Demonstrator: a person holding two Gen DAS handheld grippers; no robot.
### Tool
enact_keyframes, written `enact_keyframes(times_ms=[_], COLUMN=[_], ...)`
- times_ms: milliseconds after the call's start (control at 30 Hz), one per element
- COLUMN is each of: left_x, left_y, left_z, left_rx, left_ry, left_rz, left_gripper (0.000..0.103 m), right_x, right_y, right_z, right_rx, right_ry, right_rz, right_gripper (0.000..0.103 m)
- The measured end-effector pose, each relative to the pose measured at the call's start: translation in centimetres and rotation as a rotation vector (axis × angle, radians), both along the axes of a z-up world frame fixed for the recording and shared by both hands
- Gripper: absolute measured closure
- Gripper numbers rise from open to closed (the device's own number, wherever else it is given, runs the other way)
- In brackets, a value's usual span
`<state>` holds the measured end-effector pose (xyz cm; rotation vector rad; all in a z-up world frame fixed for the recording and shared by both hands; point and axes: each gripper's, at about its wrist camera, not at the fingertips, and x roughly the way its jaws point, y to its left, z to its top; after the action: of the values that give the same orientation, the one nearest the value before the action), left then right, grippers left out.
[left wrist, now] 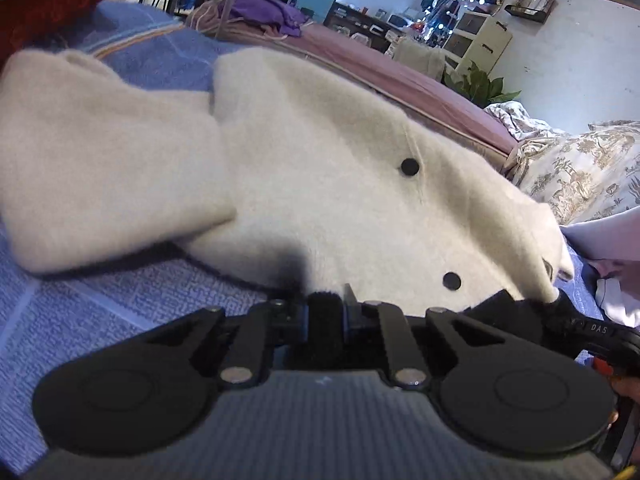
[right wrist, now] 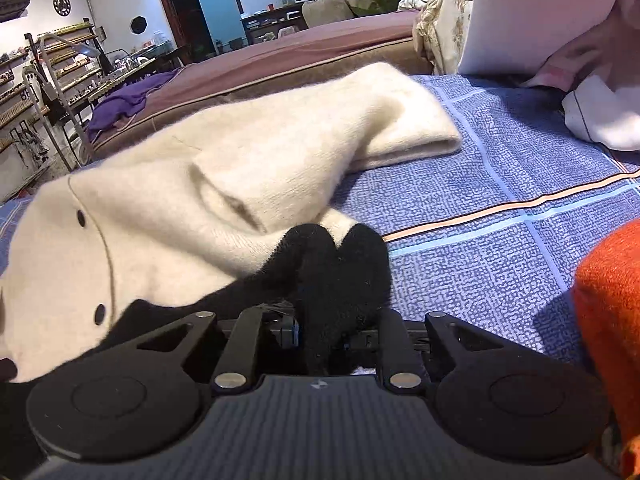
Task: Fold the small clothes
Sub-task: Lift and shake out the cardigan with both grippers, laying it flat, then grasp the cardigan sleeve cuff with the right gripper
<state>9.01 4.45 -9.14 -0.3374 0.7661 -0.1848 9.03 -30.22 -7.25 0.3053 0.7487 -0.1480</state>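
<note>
On the left, the left gripper (left wrist: 326, 314) sits low against the near hem of a fluffy cream cardigan (left wrist: 320, 168) and its jaws are closed on the black trim (left wrist: 325, 334) of that hem, a tuft of dark fuzzy cloth pinched between them. The cardigan lies spread on a blue patterned bedspread (left wrist: 92, 300), with one sleeve (left wrist: 100, 168) folded across to the left side of the body and two black buttons (left wrist: 410, 167) showing along the front placket. Beyond it runs a mauve mattress (left wrist: 400, 76) with a purple cloth (left wrist: 264, 10) heaped at its far end, and a floral pillow (left wrist: 580, 168) sits at the right edge. Further right, in the right wrist view, the right gripper (right wrist: 320, 332) is also clamped on the black trim (right wrist: 340, 272), which bunches up thickly between and above the jaws and hides the fingertips. The cream cardigan (right wrist: 180, 200) stretches away to the left of this grip, its other sleeve (right wrist: 400, 120) lying flat on the blue bedspread (right wrist: 500, 240) toward the back. An orange-red garment (right wrist: 612, 320) fills the near right corner, and a white cloth (right wrist: 600, 116) rests on the bedspread at the far right, well apart from the cardigan.
</note>
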Motion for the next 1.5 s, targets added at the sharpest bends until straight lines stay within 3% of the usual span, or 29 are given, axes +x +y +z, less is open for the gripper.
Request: enact_keyframes(times_ms=[267, 400, 467, 567, 667, 767, 867, 933, 1067, 1167, 1200, 1233, 1267, 1400, 1500], left_x=[-2.9, -6.1, -8.1, -10.7, -13.0, -14.5, -15.2, -15.6, -15.7, -16.2, -16.4, -16.7, -16.7, -16.5, -15.6], left_y=[5.5, 8.0, 9.2, 10.1, 10.5, 10.6, 10.0, 9.9, 10.6, 11.1, 11.4, 11.5, 11.5, 10.5, 7.6], left_z=[10.2, 15.3, 16.6, 16.0, 12.0, 7.1, 4.1, 3.2, 3.7, 5.6, 6.3, 7.0, 7.5, 9.3, 9.5], left_rx=[-0.003, 0.095, 0.113, 0.158, 0.209, 0.252, 0.345, 0.393, 0.400, 0.389, 0.396, 0.402, 0.405, 0.355, 0.339], left_ry=[-0.153, -0.223, -0.216, -0.135, -0.008, 0.101, 0.145, 0.143, 0.160, 0.127, 0.104, 0.088, 0.077, 0.016, -0.002], left_rz=[0.065, 0.061, 0.034, -0.001, -0.004, 0.015, 0.032, 0.026, 0.032, 0.038, 0.046, 0.051, 0.052, 0.050, -0.001], left_gripper=[0.091, 0.091, 0.091, 0.090, 0.090, 0.090, 0.088, 0.084, 0.070, 0.046, 0.038, 0.036, 0.036, 0.020, 0.020], right_x=[-6.7, -11.2, -13.3, -15.7, -16.6, -16.9, -16.6, -16.8, -16.6, -18.3, -18.4, -18.4, -18.5, -18.7, -17.0], right_y=[2.5, 3.8, 4.7, 6.6, 8.0, 8.9, 10.9, 10.7, 9.9, 8.4, 7.9, 7.4, 7.0, 6.1, 6.6], right_z=[8.5, 12.5, 13.5, 12.5, 8.9, 4.9, 1.8, 0.8, 1.4, 2.9, 3.4, 3.9, 4.4, 5.5, 5.8], right_rx=[0.354, 0.535, 0.556, 0.500, 0.406, 0.257, 0.052, 0.018, -0.003, -0.019, -0.030, -0.043, -0.057, -0.092, -0.140], right_ry=[-0.092, -0.110, -0.088, 0.012, 0.146, 0.219, 0.279, 0.282, 0.273, 0.216, 0.198, 0.179, 0.161, 0.097, 0.056], right_rz=[0.168, 0.235, 0.273, 0.323, 0.336, 0.332, 0.427, 0.462, 0.446, 0.385, 0.369, 0.349, 0.326, 0.266, 0.270], right_gripper=[0.077, 0.078, 0.078, 0.077, 0.077, 0.077, 0.072, 0.071, 0.053, 0.038, 0.027, 0.014, 0.009, 0.007, 0.010])
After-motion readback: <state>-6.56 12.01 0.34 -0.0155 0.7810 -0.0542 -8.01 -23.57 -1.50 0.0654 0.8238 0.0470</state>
